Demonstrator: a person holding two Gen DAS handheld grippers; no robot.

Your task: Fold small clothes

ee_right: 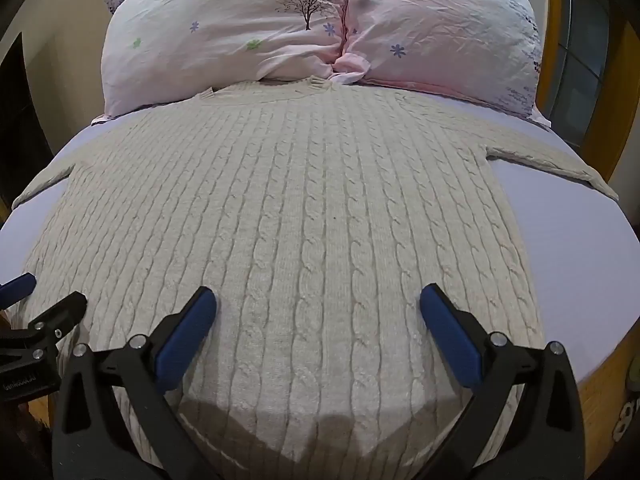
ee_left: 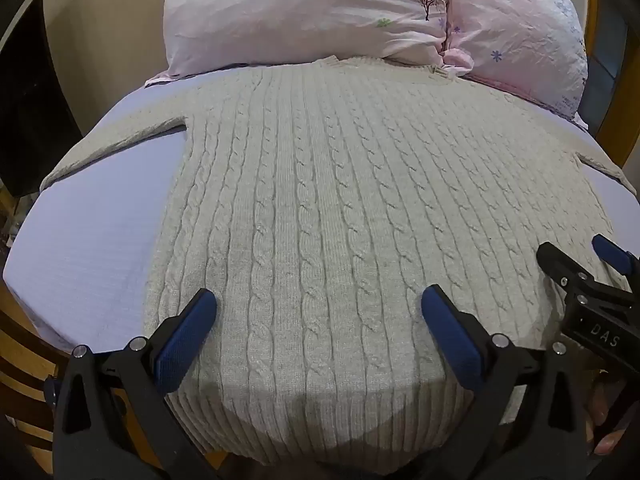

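A cream cable-knit sweater [ee_left: 340,208] lies flat on the lavender bed sheet [ee_left: 92,232], collar toward the pillows, both sleeves spread out to the sides. It also shows in the right wrist view [ee_right: 304,216]. My left gripper [ee_left: 319,304] is open and empty, hovering over the hem on the left half. My right gripper [ee_right: 318,300] is open and empty over the hem on the right half. The right gripper also shows at the right edge of the left wrist view [ee_left: 580,268], and the left gripper at the left edge of the right wrist view [ee_right: 40,300].
Two pink floral pillows [ee_left: 312,12] [ee_right: 440,28] lie at the head of the bed, touching the sweater collar. A wooden bed frame [ee_right: 600,376] runs along the right edge. Bare sheet [ee_right: 576,240] lies on both sides of the sweater.
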